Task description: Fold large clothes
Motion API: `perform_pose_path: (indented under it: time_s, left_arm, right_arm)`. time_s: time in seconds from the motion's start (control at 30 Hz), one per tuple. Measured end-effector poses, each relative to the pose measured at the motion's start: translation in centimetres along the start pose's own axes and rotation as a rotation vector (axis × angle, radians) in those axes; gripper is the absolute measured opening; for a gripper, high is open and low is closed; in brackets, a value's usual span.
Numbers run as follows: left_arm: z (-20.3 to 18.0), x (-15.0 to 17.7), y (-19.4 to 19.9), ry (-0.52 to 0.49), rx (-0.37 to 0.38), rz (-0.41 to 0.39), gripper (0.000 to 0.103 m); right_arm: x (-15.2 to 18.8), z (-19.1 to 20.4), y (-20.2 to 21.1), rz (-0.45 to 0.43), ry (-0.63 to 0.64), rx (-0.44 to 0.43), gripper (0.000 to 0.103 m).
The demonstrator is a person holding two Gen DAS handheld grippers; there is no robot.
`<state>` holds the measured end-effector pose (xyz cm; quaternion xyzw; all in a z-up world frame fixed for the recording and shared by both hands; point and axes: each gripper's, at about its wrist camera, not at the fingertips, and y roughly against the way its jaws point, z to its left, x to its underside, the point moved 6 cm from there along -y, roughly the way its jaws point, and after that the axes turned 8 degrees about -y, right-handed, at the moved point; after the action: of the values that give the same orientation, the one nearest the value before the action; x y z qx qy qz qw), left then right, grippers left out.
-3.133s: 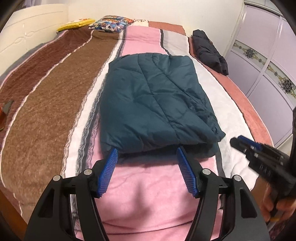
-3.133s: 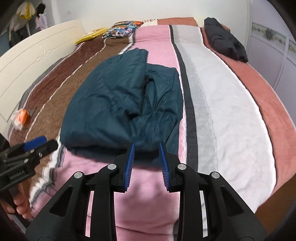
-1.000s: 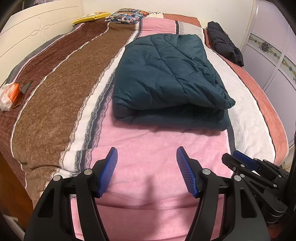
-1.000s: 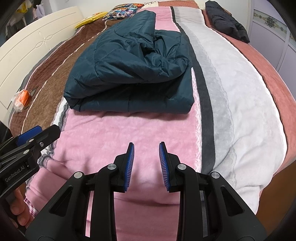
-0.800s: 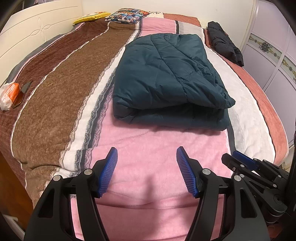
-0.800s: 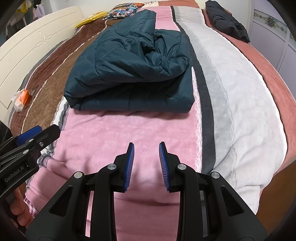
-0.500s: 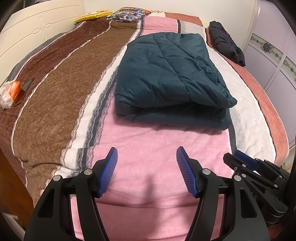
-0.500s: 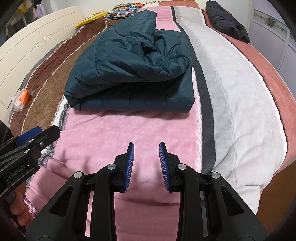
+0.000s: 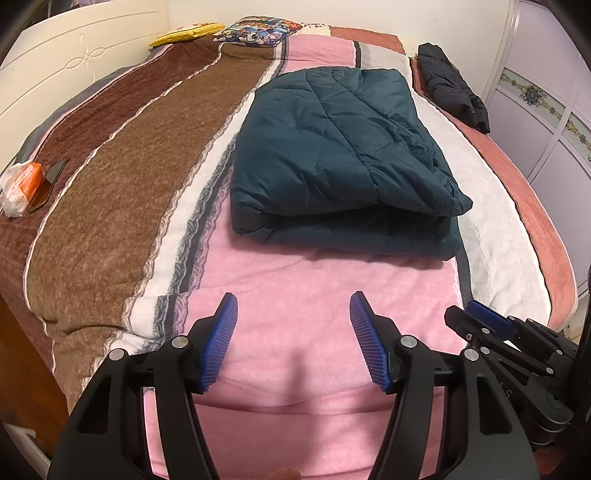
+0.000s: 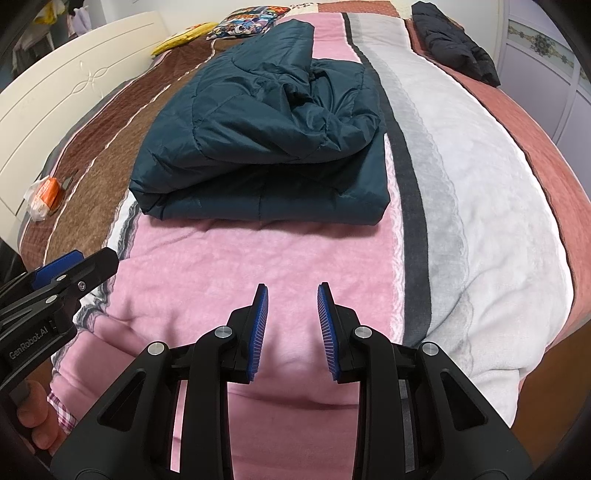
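Observation:
A dark teal quilted jacket (image 9: 340, 162) lies folded in a thick rectangular bundle on the striped bed blanket (image 9: 295, 295); it also shows in the right wrist view (image 10: 266, 147), with its upper layer rumpled at the right. My left gripper (image 9: 293, 306) is open and empty, over the pink stripe in front of the jacket, apart from it. My right gripper (image 10: 291, 295) is open and empty, also short of the jacket's near edge. Each gripper shows at the edge of the other's view: the right gripper (image 9: 480, 317), the left gripper (image 10: 74, 266).
A black garment (image 9: 450, 86) lies at the far right of the bed. Pillows (image 9: 255, 27) sit at the far end. An orange and white packet (image 9: 20, 184) lies at the left by the white headboard (image 9: 74, 62). A wardrobe (image 9: 546, 103) stands to the right.
Both grippers have drawn back from the jacket's near edge since three seconds ago, and the bundle now lies free. In the last second, almost nothing has moved.

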<state>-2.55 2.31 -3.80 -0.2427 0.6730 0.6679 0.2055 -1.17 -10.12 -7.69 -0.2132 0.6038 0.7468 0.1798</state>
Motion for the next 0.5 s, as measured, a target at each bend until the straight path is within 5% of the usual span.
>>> perform_pose_path:
  time_s: [0.5]
  left_arm:
    - [-0.05,0.00,-0.07,-0.001,0.000,0.000,0.060]
  right_arm:
    - [0.07,0.11,-0.01,0.000,-0.002,0.001,0.028]
